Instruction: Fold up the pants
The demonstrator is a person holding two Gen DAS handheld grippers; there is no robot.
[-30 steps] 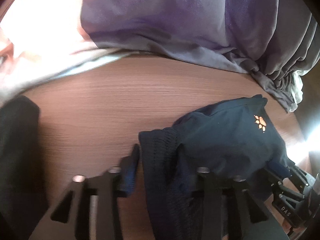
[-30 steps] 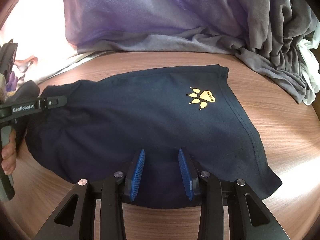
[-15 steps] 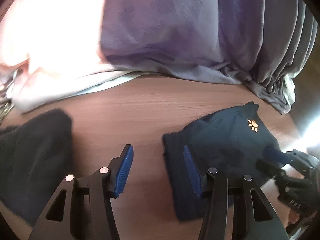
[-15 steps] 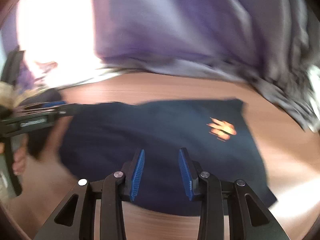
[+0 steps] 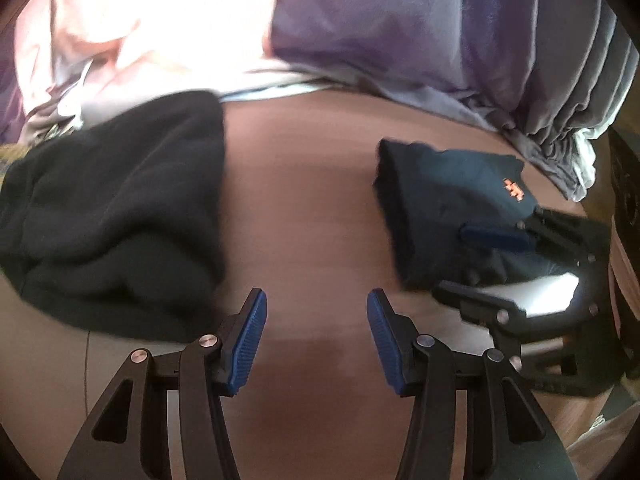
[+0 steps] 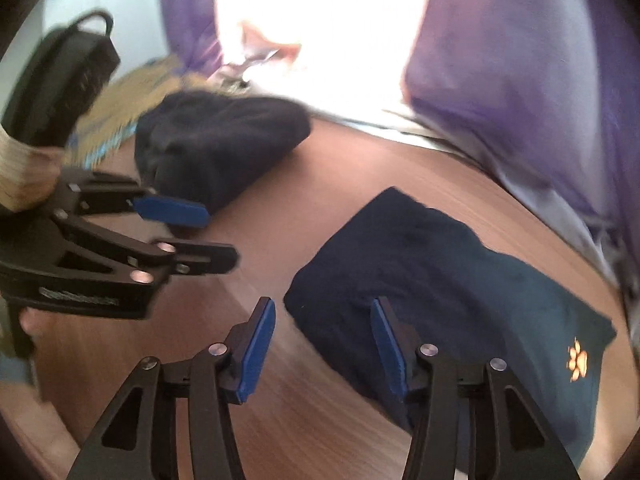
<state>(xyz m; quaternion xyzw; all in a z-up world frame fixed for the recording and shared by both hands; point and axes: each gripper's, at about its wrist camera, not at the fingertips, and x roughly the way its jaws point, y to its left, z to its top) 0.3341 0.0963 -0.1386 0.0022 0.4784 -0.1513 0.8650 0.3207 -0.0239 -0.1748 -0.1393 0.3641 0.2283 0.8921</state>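
The dark navy folded pants with a small orange paw print (image 6: 452,312) lie flat on the brown wooden worktop (image 6: 320,208). In the left wrist view the same pants (image 5: 444,208) sit to the right side of the worktop (image 5: 304,208).

The left gripper (image 5: 316,340) hangs over bare wood. Its jaws stand about half open and hold nothing. Its blue pads (image 5: 250,344) touch no cloth. In the right wrist view the left gripper (image 6: 192,236) is at the left, well apart from the pants, with part of a hand below it.

The right gripper (image 6: 322,346) is over the near left corner of the pants. Its jaws have just been opening and now stand about half open. The edge of the pants lies in the gap between them, but the pads do not squeeze it. In the left wrist view the right gripper (image 5: 476,264) reaches over the near end of the pants.

A black fuzzy bundle of cloth (image 5: 116,228) lies on the left part of the worktop, well apart from the pants. A big pile of purple and grey cloth (image 5: 440,32) lies at the far edge.
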